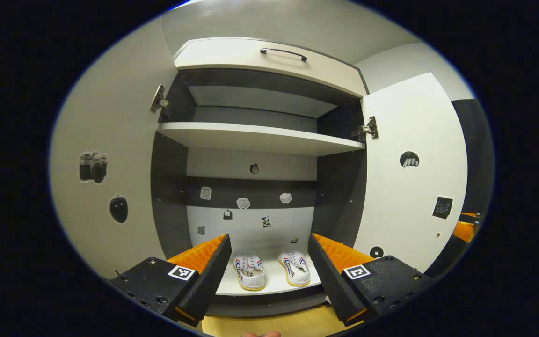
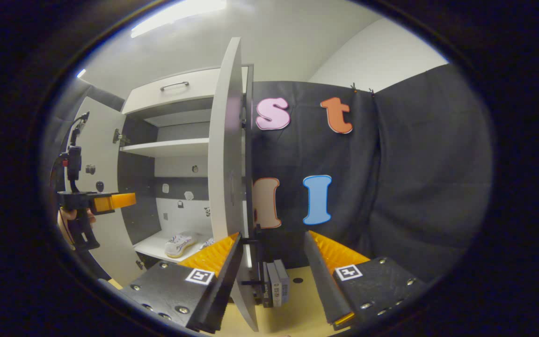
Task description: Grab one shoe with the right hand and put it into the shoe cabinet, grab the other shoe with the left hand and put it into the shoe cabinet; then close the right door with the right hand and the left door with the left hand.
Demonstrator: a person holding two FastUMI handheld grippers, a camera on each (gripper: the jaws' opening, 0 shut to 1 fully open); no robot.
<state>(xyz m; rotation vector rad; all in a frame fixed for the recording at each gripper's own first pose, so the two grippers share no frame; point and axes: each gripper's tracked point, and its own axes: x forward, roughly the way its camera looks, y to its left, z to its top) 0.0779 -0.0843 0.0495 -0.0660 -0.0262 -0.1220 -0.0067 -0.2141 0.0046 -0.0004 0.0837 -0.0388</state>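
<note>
Two white shoes with red and blue stripes stand side by side on the cabinet's bottom shelf (image 1: 269, 283): the left shoe (image 1: 250, 271) and the right shoe (image 1: 294, 267). My left gripper (image 1: 269, 262) faces them from outside the cabinet, open and empty. Both doors stand open: the left door (image 1: 110, 187) and the right door (image 1: 414, 187). In the right gripper view my right gripper (image 2: 269, 252) is open and empty, with the right door's edge (image 2: 225, 154) just ahead between its fingers. One shoe (image 2: 179, 244) shows on the shelf, and the left gripper (image 2: 94, 202) hovers farther left.
A middle shelf (image 1: 260, 138) and a drawer with a dark handle (image 1: 283, 52) sit above the shoes. Small stickers dot the cabinet's back wall and doors. Several books (image 2: 276, 283) stand on the wooden floor (image 2: 297, 309) by the right door. Black cloth wall (image 2: 391, 178) lies right of the cabinet.
</note>
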